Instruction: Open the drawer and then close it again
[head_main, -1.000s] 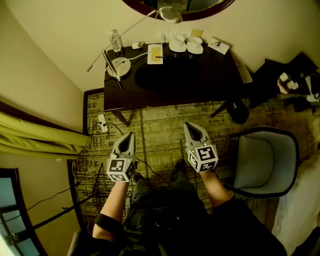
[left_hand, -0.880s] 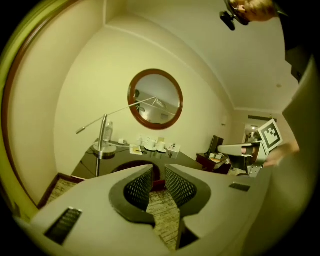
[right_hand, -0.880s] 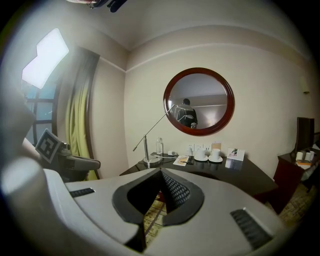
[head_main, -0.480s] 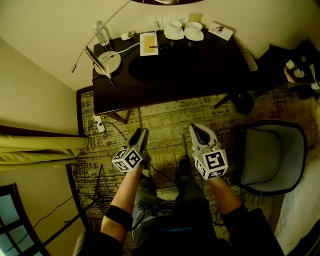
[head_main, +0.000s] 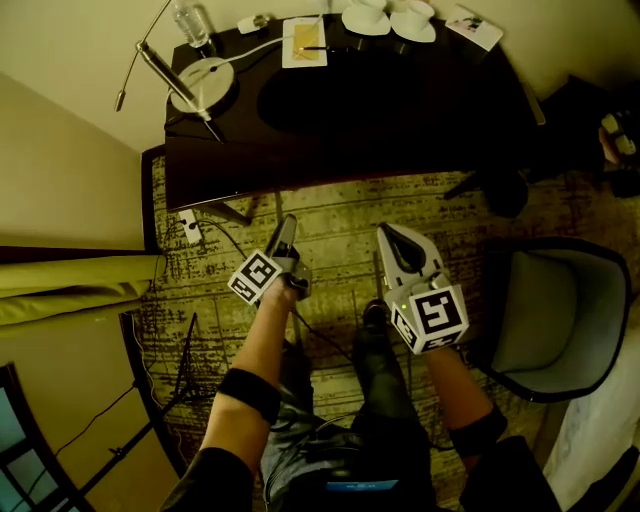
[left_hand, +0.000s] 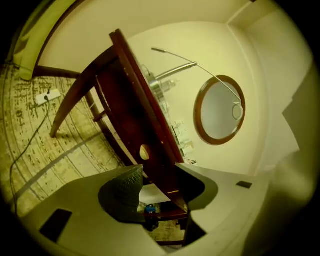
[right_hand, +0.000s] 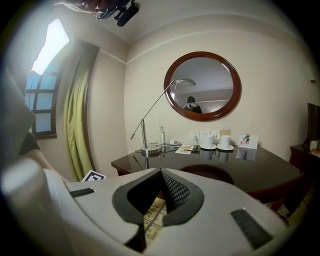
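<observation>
The dark wooden desk (head_main: 400, 110) stands against the far wall. In the left gripper view its drawer front (left_hand: 125, 117) looks closed, with a round pale knob (left_hand: 144, 152) just beyond the jaws. My left gripper (head_main: 287, 228) (left_hand: 160, 167) is rolled onto its side in front of the desk. Its jaws have just been opening and stand open, with nothing between them. My right gripper (head_main: 386, 233) (right_hand: 159, 172) hovers beside it over the carpet, shut and empty, and points at the desk.
On the desk are a long-armed lamp (head_main: 190, 85), a water bottle (head_main: 190, 20), two cups on saucers (head_main: 390, 18) and a notepad (head_main: 305, 42). An armchair (head_main: 545, 315) stands at the right. A power strip (head_main: 190, 227) and cables lie at the left, by the green curtain (head_main: 70, 290).
Both grippers have dropped lower and come nearer the desk. The left one has rolled onto its side and opened its jaws. The right one stays shut.
</observation>
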